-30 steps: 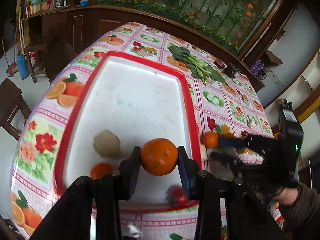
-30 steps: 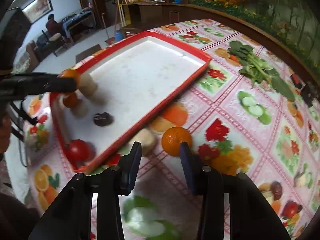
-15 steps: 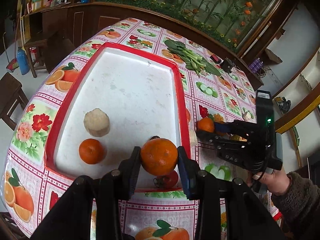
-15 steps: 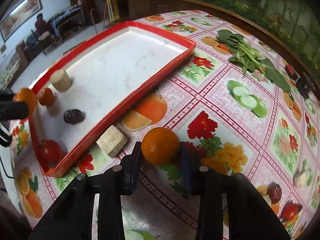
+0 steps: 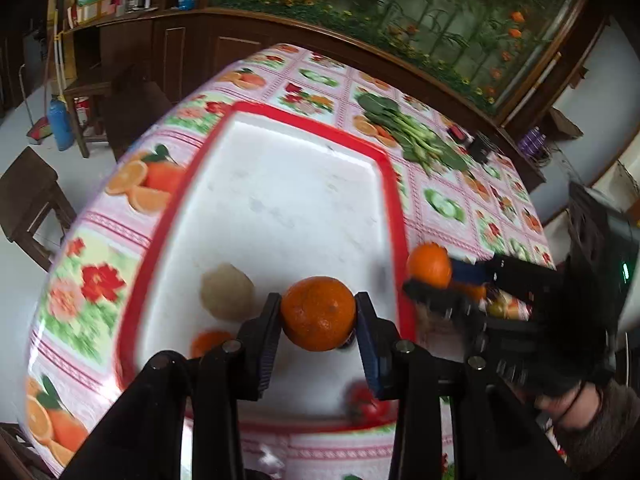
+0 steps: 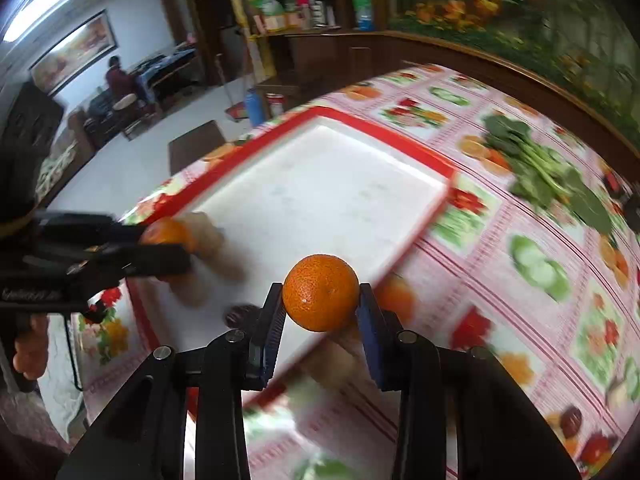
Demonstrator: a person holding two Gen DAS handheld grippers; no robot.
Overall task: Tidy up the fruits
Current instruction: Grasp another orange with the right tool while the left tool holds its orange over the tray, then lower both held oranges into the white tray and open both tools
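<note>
My left gripper [image 5: 318,318] is shut on an orange [image 5: 318,313], held above the near end of the red-rimmed white tray [image 5: 394,204]. In the tray lie a pale round fruit [image 5: 227,292], a small orange [image 5: 208,343] and a red tomato [image 5: 366,404]. My right gripper [image 6: 320,304] is shut on a second orange [image 6: 320,297], lifted over the tray's right rim [image 6: 412,244]. From the left wrist view that gripper [image 5: 430,284] and its orange [image 5: 429,264] show just right of the tray. A dark fruit [image 6: 238,314] lies in the tray near my right fingers.
A bunch of leafy greens [image 5: 412,136] lies on the patterned tablecloth [image 6: 520,320] beyond the tray. A wooden stool [image 5: 28,204] stands to the table's left, a wooden cabinet [image 5: 192,48] behind it. A hand in a brown sleeve [image 5: 600,420] holds the right gripper.
My right gripper closed on the orange that lay on the cloth and raised it toward the tray. The left gripper kept its orange, drew back, then returned forward over the tray.
</note>
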